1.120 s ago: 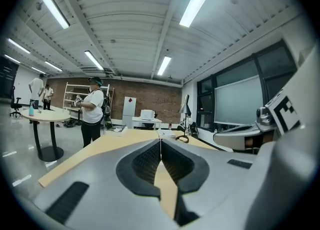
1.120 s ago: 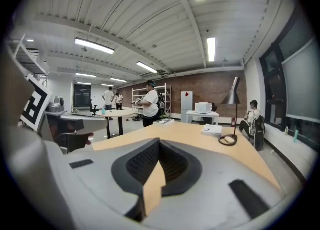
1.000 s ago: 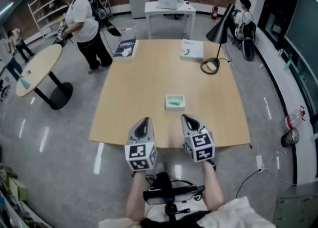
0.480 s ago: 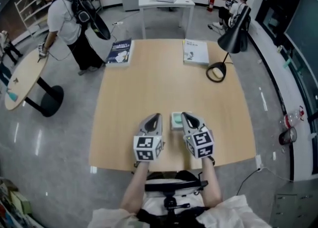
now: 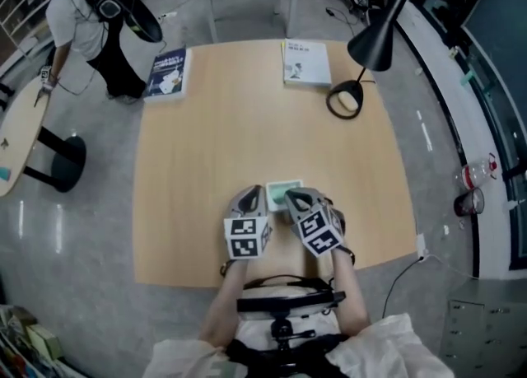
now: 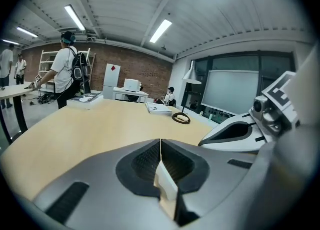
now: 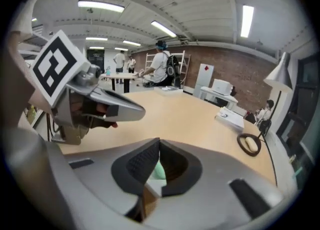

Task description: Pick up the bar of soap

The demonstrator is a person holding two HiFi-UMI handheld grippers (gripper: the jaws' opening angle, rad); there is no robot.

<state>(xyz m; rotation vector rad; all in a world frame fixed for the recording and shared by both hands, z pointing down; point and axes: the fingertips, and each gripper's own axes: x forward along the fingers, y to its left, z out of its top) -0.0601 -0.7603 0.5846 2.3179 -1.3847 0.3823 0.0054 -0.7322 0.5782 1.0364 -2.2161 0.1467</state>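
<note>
An open office or lab: brick wall [image 6: 145,68], wooden table [image 5: 247,121], desk lamp [image 5: 379,47], printer [image 6: 131,84], metal shelving [image 6: 47,64].

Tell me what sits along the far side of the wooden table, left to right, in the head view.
From the left: dark blue book → white booklet → black desk lamp.

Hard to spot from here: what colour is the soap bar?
The soap is pale mint green, in a white dish; head view shows it best.
</note>
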